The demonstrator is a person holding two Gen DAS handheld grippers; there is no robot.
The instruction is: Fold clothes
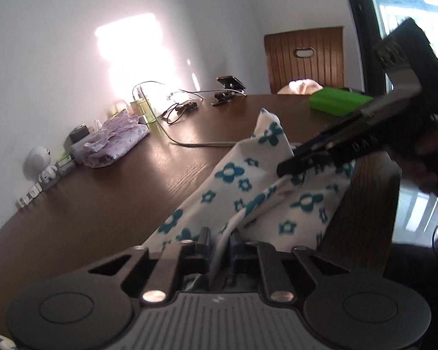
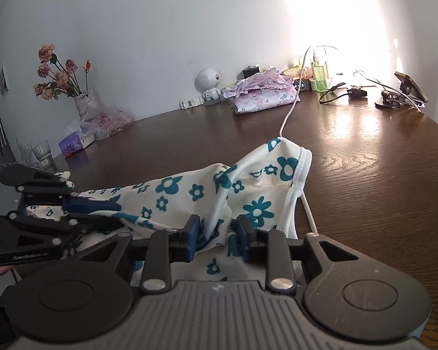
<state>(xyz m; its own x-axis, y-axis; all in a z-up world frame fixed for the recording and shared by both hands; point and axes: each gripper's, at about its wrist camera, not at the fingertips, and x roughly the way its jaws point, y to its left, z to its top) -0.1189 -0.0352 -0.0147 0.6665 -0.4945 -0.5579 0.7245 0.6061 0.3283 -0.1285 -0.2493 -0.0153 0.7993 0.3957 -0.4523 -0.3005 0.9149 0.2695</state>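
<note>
A white garment with teal flowers [image 1: 239, 180] [image 2: 189, 186] hangs stretched over the dark wooden table [image 1: 102, 204] [image 2: 365, 160], held at two places. In the left wrist view, my left gripper [image 1: 220, 242] is shut on a bunched fold at the bottom. My right gripper [image 1: 286, 169] comes in from the right and pinches the cloth higher up. The right wrist view has my right gripper [image 2: 217, 233] closed on a fold near the white-trimmed hem, with my left gripper [image 2: 116, 213] clamped on the cloth's far left end.
A folded lilac garment [image 1: 111, 143] [image 2: 262, 96] lies by the wall. A white cable [image 1: 201, 145] [image 2: 289, 110] runs under the garment. Also here are a green box [image 1: 335, 102], a phone on a stand [image 2: 408, 87], bottles [image 2: 318, 75], a flower vase [image 2: 84, 102], a tissue box [image 2: 73, 144], a glass [image 2: 42, 153] and a wooden chair [image 1: 306, 58].
</note>
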